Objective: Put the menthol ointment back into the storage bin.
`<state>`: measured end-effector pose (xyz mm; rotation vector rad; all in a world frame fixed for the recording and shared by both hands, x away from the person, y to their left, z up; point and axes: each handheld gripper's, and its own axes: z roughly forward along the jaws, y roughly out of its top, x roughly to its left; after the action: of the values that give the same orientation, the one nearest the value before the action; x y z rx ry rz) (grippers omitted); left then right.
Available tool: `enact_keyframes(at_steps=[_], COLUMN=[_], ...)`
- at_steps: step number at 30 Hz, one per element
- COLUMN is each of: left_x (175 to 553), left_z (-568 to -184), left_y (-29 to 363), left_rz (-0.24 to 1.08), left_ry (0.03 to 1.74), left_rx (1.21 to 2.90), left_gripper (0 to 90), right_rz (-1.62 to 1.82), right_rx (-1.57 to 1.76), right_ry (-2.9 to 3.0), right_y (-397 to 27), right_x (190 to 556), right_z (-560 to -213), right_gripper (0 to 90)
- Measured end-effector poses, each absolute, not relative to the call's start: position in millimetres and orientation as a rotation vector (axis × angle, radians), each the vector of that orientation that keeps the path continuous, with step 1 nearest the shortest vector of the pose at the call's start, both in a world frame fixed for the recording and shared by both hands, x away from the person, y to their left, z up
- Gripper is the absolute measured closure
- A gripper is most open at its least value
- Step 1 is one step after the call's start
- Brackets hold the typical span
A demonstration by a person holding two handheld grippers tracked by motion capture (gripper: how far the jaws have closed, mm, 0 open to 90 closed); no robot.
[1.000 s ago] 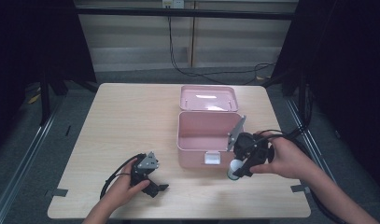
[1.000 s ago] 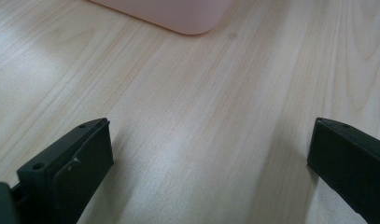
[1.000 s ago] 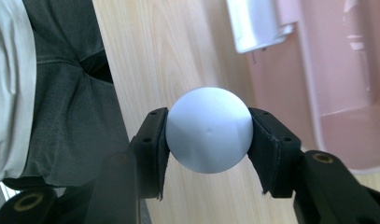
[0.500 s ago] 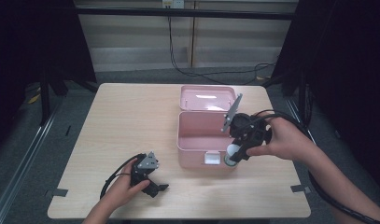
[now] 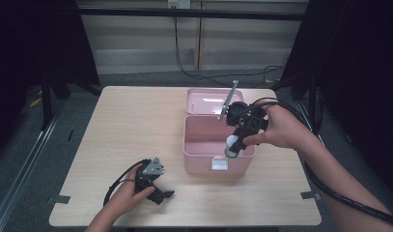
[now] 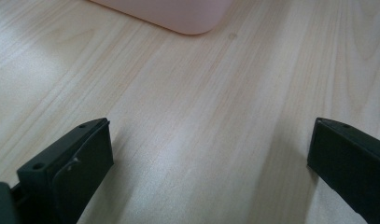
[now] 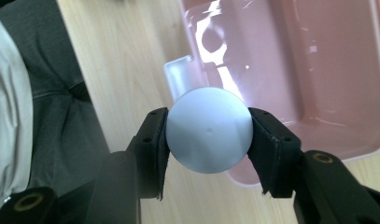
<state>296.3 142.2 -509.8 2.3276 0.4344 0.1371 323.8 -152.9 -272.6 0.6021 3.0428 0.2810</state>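
Observation:
A pink box (image 5: 200, 145) stands open at the middle right of the table, its lid (image 5: 208, 100) lying flat behind it. My right gripper (image 5: 231, 147) hangs over the box's front right part, shut on a white ball (image 5: 231, 143). In the right gripper view the ball (image 7: 209, 129) sits squeezed between both black pads above the box's front rim (image 7: 299, 165). My left gripper (image 5: 166, 195) rests on the table near the front edge, left of the box. Its jaws stand wide open in the left gripper view, with bare wood between them and the pink box corner (image 6: 178, 14) ahead.
The light wooden table (image 5: 126, 125) has free room on its left half. A black cable (image 5: 329, 188) trails from the right gripper along the person's forearm. Dark floor, rails and cables surround the table.
My right gripper has risen with the ball and moved from the box's front right corner to above its inside. The left gripper has stayed put.

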Motion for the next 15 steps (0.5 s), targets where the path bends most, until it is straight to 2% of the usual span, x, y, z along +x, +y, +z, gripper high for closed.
enact_keyframes(at_steps=[15], left_x=[296], left_z=[-510], left_y=[142], left_rz=[0.136], left_ry=[0.434], left_rx=[2.327], left_gripper=[0.0], right_rz=[0.247], right_rx=[0.590], right_ry=[3.016], right_y=[-125], right_x=[359], right_z=[-291], right_gripper=[51.0])
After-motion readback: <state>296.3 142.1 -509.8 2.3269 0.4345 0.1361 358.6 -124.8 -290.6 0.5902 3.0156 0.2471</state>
